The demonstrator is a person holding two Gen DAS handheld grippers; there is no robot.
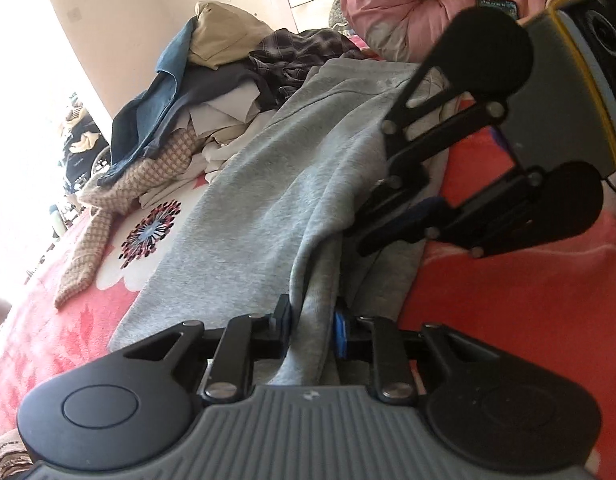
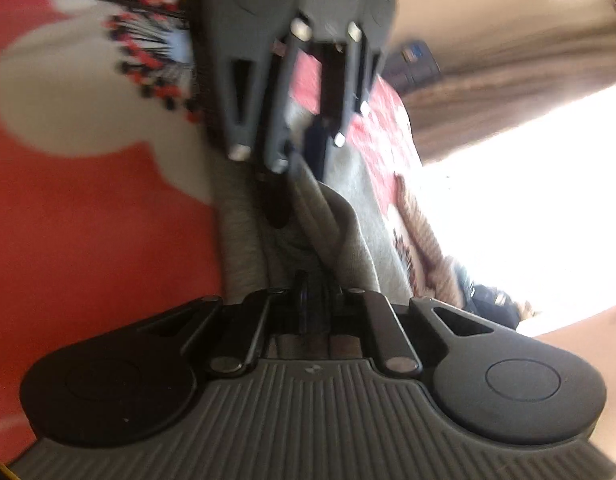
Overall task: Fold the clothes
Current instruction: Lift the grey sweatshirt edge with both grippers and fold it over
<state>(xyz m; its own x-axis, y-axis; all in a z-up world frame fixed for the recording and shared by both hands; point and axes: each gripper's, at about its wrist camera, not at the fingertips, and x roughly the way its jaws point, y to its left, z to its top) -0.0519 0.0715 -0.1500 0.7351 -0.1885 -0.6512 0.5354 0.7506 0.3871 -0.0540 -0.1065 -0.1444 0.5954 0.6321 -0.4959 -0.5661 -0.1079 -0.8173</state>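
Note:
A grey sweatshirt point(image 1: 268, 184) lies spread on a red blanket with a white flower print point(image 1: 487, 320). My left gripper point(image 1: 311, 324) is shut on a bunched fold of its edge, cloth pinched between the pads. My right gripper point(image 1: 381, 216) shows ahead in the left wrist view, shut on the same edge a little further along. In the right wrist view, blurred, my right gripper point(image 2: 313, 300) is shut on the grey cloth point(image 2: 347, 240), and the left gripper point(image 2: 304, 152) faces it, also clamped on the fabric.
A heap of unfolded clothes point(image 1: 212, 92) lies behind the sweatshirt: blue denim, beige, plaid, a checked piece point(image 1: 108, 216). A pink duvet point(image 1: 419, 4) is bundled at the far right. A bright window lights the left side.

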